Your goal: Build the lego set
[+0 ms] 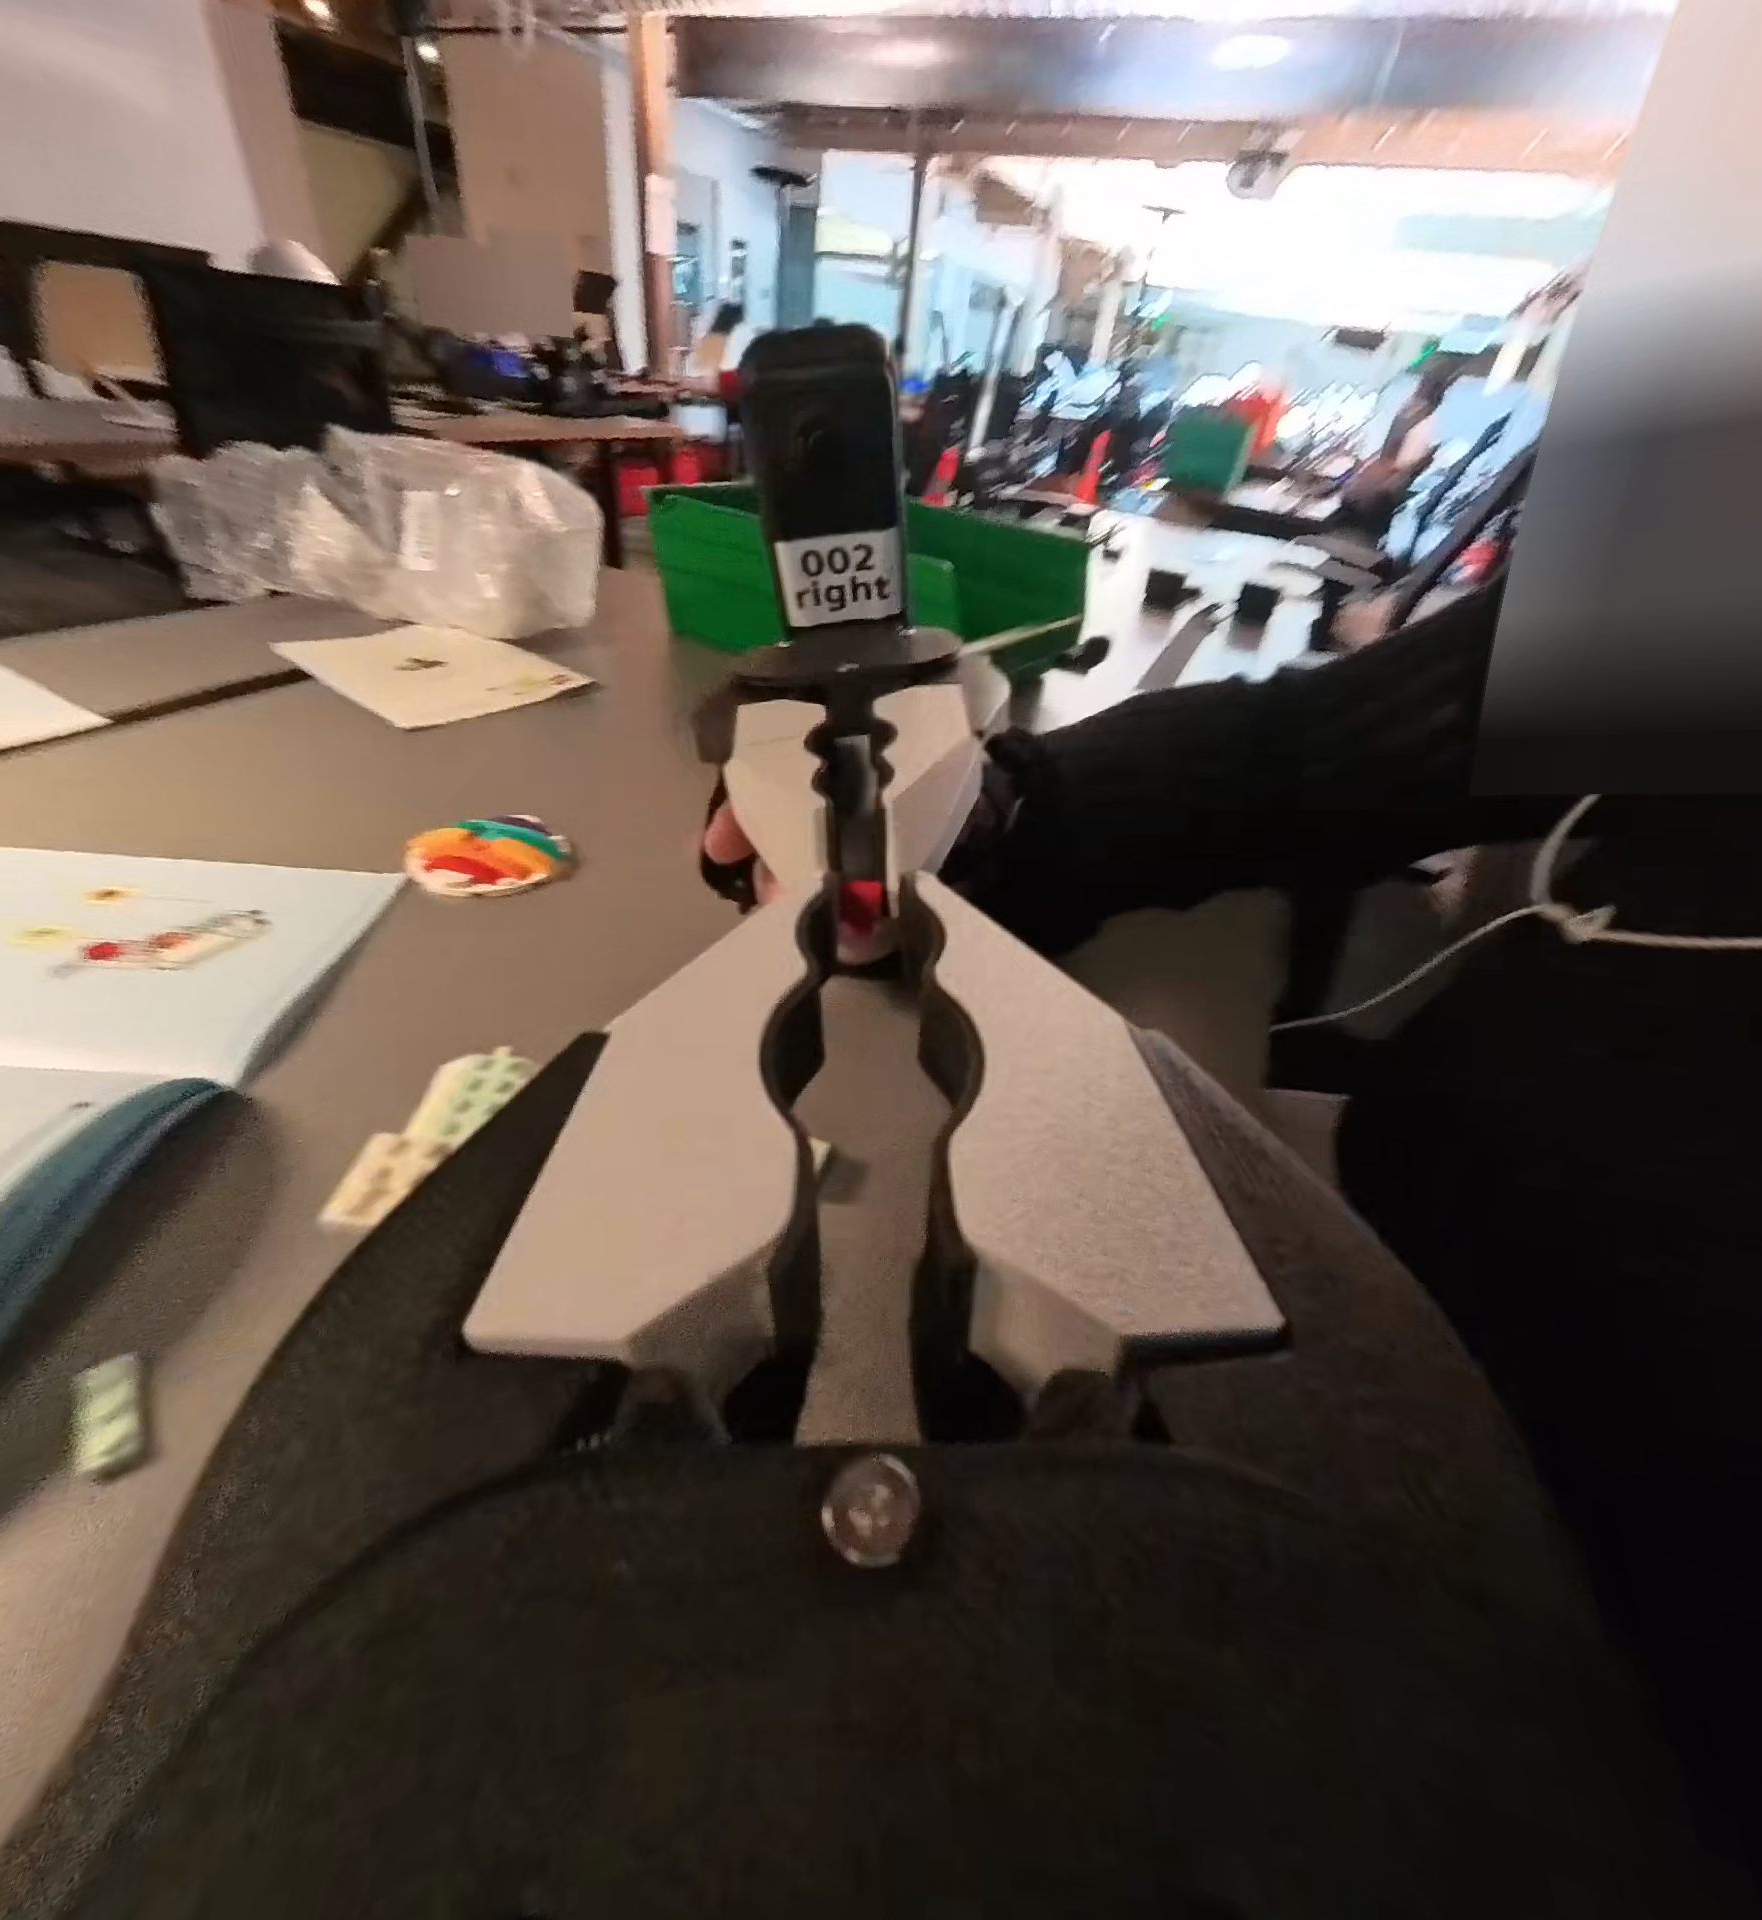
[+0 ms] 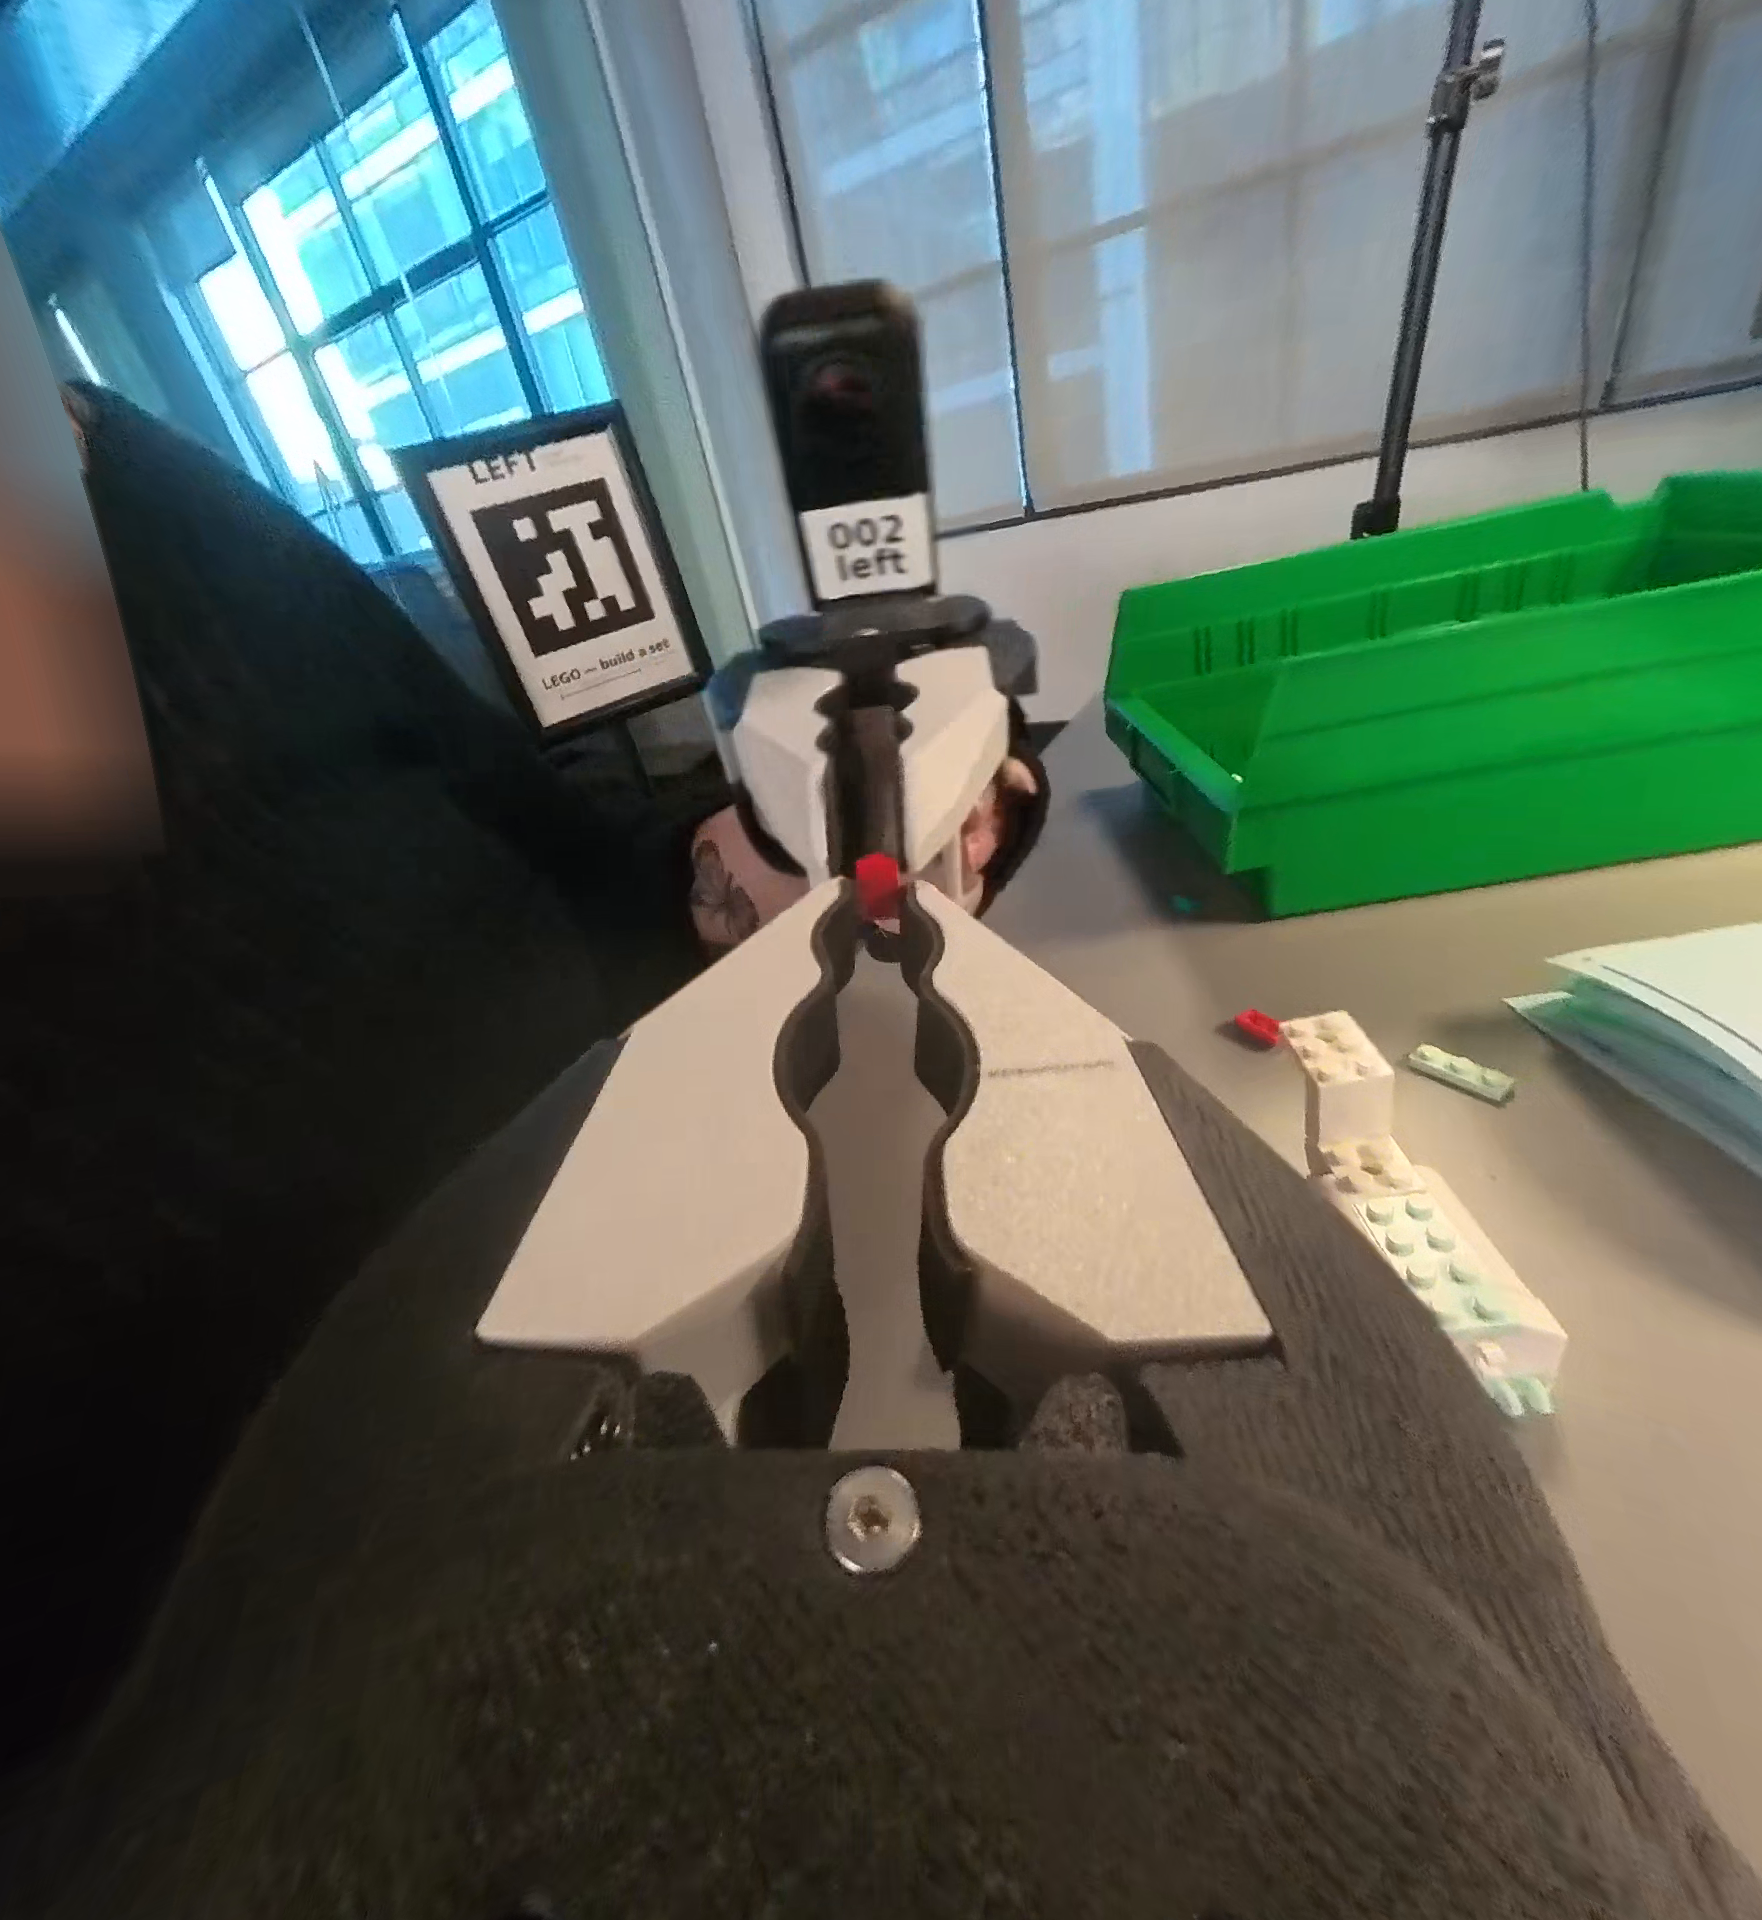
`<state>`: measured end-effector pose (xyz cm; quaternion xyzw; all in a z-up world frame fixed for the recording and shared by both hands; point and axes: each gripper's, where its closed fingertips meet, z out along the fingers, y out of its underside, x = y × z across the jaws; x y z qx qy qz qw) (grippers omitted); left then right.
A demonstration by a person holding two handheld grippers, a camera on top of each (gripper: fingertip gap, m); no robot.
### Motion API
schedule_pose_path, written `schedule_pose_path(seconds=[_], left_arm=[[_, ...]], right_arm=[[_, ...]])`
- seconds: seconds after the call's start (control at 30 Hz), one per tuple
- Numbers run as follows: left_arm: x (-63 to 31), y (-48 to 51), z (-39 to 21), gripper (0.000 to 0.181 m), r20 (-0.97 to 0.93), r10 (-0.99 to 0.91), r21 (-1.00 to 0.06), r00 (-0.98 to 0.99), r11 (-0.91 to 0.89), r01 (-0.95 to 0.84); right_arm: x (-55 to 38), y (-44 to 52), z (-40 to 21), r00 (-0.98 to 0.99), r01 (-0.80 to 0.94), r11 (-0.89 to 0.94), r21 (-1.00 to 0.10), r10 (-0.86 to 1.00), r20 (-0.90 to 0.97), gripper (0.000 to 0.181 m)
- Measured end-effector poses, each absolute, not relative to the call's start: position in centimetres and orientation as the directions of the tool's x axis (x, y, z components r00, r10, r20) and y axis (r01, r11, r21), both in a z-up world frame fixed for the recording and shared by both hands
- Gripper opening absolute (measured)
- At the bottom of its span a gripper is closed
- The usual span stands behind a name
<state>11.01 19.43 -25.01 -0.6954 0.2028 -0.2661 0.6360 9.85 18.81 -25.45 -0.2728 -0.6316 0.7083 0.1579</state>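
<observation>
My two grippers meet tip to tip above the grey table [image 1: 337, 769]. A small red brick [image 1: 861, 902], with a pale bit under it, sits between the tips of my left gripper [image 1: 861, 914]. In the right wrist view the same red brick [image 2: 875, 883] sits at the tips of my right gripper [image 2: 875, 914]. Both grippers' jaws are closed narrow on it. The right gripper [image 1: 849, 821] faces me in the left wrist view, and the left gripper [image 2: 866, 821] faces me in the right wrist view. A white and mint lego build [image 2: 1396, 1195] lies on the table beside them.
An open instruction booklet [image 1: 108, 966] lies on the table. A green bin [image 2: 1479, 707] stands behind. Loose pieces lie near the build: a red plate [image 2: 1256, 1027], a light green plate [image 2: 1459, 1072] and a colourful round piece [image 1: 490, 854]. A marker sign [image 2: 565, 571] stands at the table's edge. The red plate [image 2: 1256, 1027] is about 15 cm from both grippers' fingertips.
</observation>
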Motion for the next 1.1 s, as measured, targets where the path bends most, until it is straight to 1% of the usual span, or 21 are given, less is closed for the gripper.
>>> schedule_pose_path(seconds=[0.07, 0.17, 0.23, 0.3, 0.37, 0.53, 0.83, 0.9, 0.97, 1.03, 1.1], left_arm=[[11.0, 19.2, -24.9, 0.005, 0.193, -0.652, -0.981, 0.733, -0.138, 0.135], [10.9, 19.2, -25.0, 0.003, 0.230, -0.660, -0.973, 0.715, -0.152, 0.172], [10.7, 19.4, -25.0, 0.004, 0.216, -0.641, -0.976, 0.736, -0.142, 0.163], [10.7, 19.4, -25.1, 0.014, 0.204, -0.631, -0.979, 0.749, -0.139, 0.150], [10.7, 19.4, -25.1, 0.017, 0.219, -0.637, -0.976, 0.739, -0.150, 0.160], [10.5, 19.6, -25.2, 0.009, 0.213, -0.631, -0.977, 0.746, -0.145, 0.157], [10.8, 19.7, -25.5, 0.006, 0.196, -0.629, -0.981, 0.753, -0.139, 0.139], [10.8, 19.8, -25.8, 0.006, 0.173, -0.617, -0.984, 0.767, -0.142, 0.108], [10.3, 20.1, -26.3, 0.006, 0.160, -0.583, -0.983, 0.797, -0.169, 0.074], [9.5, 20.3, -26.9, 0.006, 0.165, -0.544, -0.976, 0.823, -0.208, 0.059], [8.6, 20.5, -27.9, 0.006, 0.169, -0.498, -0.961, 0.851, -0.273, 0.031]], right_arm=[[10.1, 18.5, -25.4, -0.811, 0.105, -0.133, -0.986, 0.563, -0.162, 0.006], [10.0, 18.5, -25.6, -0.807, 0.092, -0.114, -0.989, 0.574, -0.141, 0.006], [9.9, 18.7, -25.6, -0.800, 0.089, -0.117, -0.989, 0.583, -0.141, 0.006], [9.8, 19.1, -25.4, -0.796, 0.085, -0.135, -0.987, 0.587, -0.149, 0.006], [9.8, 19.3, -25.2, -0.792, 0.081, -0.141, -0.987, 0.592, -0.150, 0.006], [9.8, 19.3, -25.2, -0.795, 0.079, -0.147, -0.986, 0.587, -0.151, 0.006], [9.8, 19.3, -25.2, -0.799, 0.089, -0.152, -0.984, 0.580, -0.161, 0.006], [9.8, 19.3, -25.4, -0.794, 0.081, -0.129, -0.988, 0.592, -0.142, 0.006], [9.2, 20.0, -26.4, -0.754, 0.079, -0.058, -0.995, 0.649, -0.098, 0.007], [8.7, 21.5, -28.7, -0.681, 0.164, 0.065, -0.984, 0.729, -0.066, 0.029], [8.8, 22.7, -31.4, -0.607, 0.284, 0.183, -0.941, 0.794, -0.028, 0.043]])
